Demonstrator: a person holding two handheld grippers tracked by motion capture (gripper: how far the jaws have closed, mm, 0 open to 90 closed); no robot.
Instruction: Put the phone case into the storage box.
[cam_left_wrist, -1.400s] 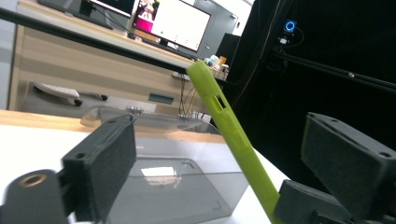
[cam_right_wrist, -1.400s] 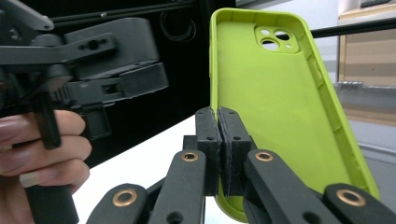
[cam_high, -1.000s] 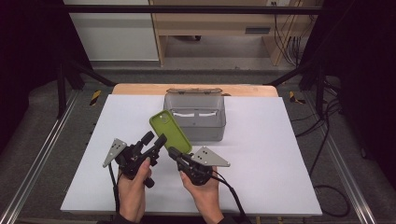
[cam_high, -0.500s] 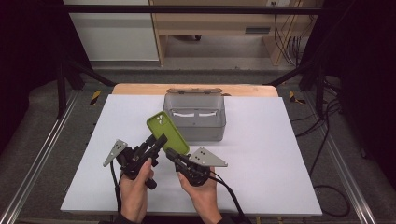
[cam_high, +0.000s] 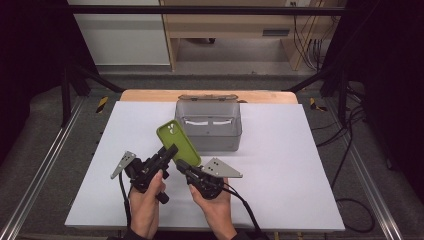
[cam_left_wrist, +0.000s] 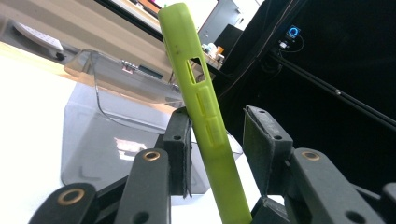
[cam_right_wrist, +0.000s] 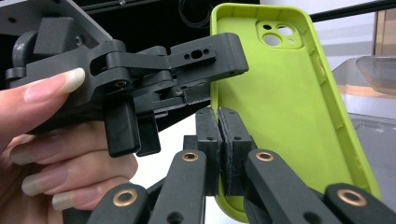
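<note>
Left tongs (cam_high: 169, 151) closing around green phone case (cam_high: 178, 142) (right tongs (cam_high: 181, 165) clamped), grey bin (cam_high: 210, 131) behind

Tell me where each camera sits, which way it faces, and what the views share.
High view: fixed above the person's side, looking forward and down on the white table; both hands, left gripper and right gripper enter from the bottom.
Left gripper view: rides the left gripper, looking along its jaws at the green phone case edge-on; its jaws have just been closing around it.
Right gripper view: rides the right gripper, pinching the case's wall; the left hand shows.
Shared: the case and clear box.
</note>
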